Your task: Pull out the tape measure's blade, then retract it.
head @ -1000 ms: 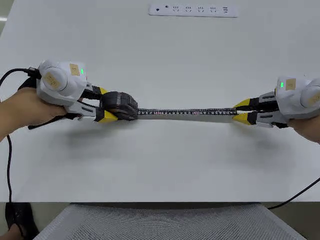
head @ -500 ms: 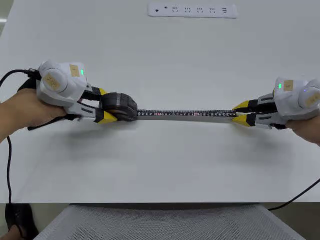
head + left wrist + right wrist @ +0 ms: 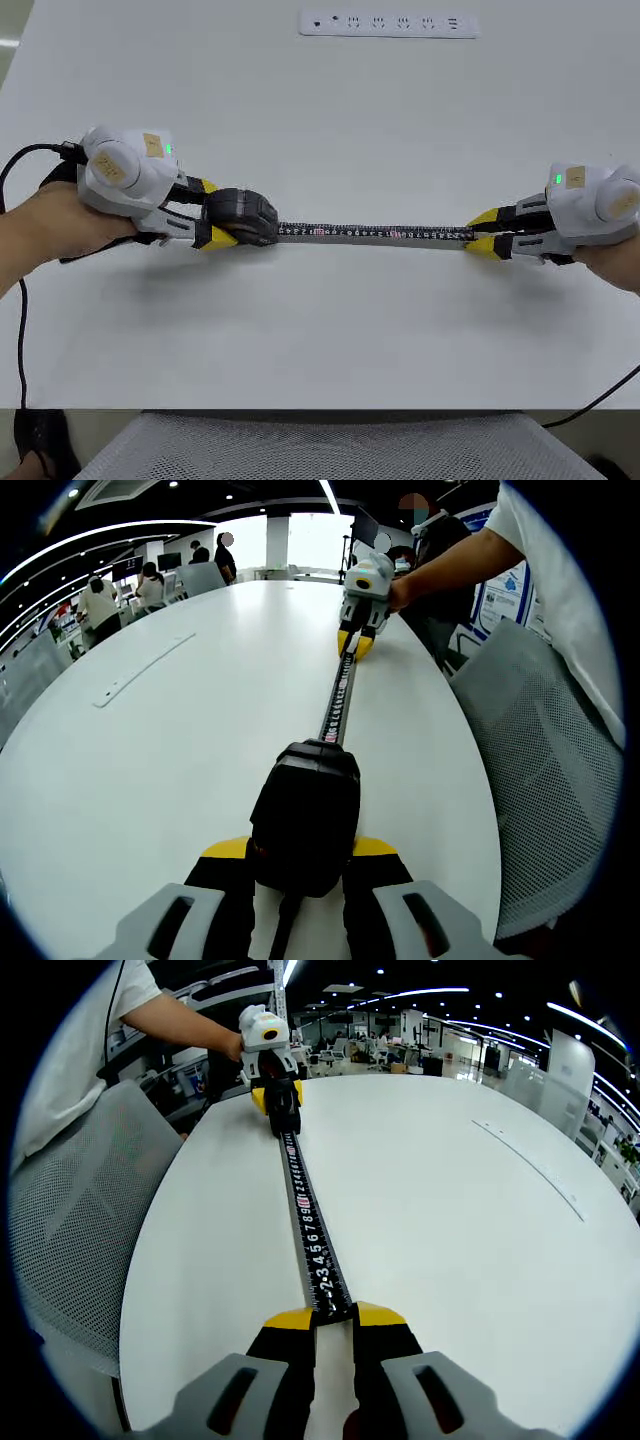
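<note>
Little has shifted over the last second: the left gripper [image 3: 212,211] and right gripper [image 3: 484,232] stand about as far apart as before, and the blade [image 3: 375,233] now looks straighter and flatter than it did.

On the tape measure, the case [image 3: 245,215] is a chunky, rounded black block with a matt, rubbery look. It sits just above the smooth white worktop [image 3: 320,120], and the left gripper's yellow-tipped fingers [image 3: 230,848] are closed against its two sides. The thin dark blade runs level from the case to the right gripper, whose fingers [image 3: 290,1318] are pinched together on its very end.

White numerals and tick marks along the blade are readable in the right gripper view; in the head view they are only fine specks. Seen from the left gripper, the case's bulging back hides where the blade leaves it.

A long white power strip [image 3: 390,23] lies at the worktop's far edge, and a grey mesh chair [image 3: 330,445] stands at the near edge.
</note>
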A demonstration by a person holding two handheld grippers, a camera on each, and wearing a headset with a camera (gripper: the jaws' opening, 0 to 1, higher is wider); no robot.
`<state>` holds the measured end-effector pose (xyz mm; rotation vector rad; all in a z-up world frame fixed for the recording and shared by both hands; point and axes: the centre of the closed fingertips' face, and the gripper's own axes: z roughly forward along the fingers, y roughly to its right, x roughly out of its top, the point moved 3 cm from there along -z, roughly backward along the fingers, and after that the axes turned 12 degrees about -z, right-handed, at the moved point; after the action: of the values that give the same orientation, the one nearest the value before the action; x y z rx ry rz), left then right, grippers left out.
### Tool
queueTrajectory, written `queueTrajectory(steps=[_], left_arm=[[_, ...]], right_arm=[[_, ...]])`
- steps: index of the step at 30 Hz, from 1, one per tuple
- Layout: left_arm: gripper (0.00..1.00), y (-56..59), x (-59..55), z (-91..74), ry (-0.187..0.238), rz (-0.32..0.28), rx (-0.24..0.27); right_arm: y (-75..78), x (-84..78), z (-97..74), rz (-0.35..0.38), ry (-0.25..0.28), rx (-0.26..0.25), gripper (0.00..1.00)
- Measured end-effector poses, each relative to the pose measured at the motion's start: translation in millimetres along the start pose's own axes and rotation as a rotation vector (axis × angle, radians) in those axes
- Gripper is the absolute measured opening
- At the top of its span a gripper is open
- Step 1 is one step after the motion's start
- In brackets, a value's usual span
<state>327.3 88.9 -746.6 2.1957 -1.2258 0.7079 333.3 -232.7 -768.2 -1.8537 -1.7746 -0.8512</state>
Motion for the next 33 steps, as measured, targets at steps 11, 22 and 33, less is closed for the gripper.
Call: queueTrajectory(steps=[11,22,33], left_arm=[[0.31,0.4,-0.3,-0.1,-0.005,0.000,0.002],[0.32,1.9,0.2,-0.4,-0.013,0.013,0.008],[0.35,1.6,-4.7,-5.1,-0.014,0.001,0.008]], right_arm=[[-0.8,-0.5,0.1,-0.007,-0.005,0.013,0.10],[-3.7,3.6,-5.6,-0.015,0.013,-0.005,0.19],[-4.7,3.1,-4.3,-0.001,0.010,-0.002,0.24]])
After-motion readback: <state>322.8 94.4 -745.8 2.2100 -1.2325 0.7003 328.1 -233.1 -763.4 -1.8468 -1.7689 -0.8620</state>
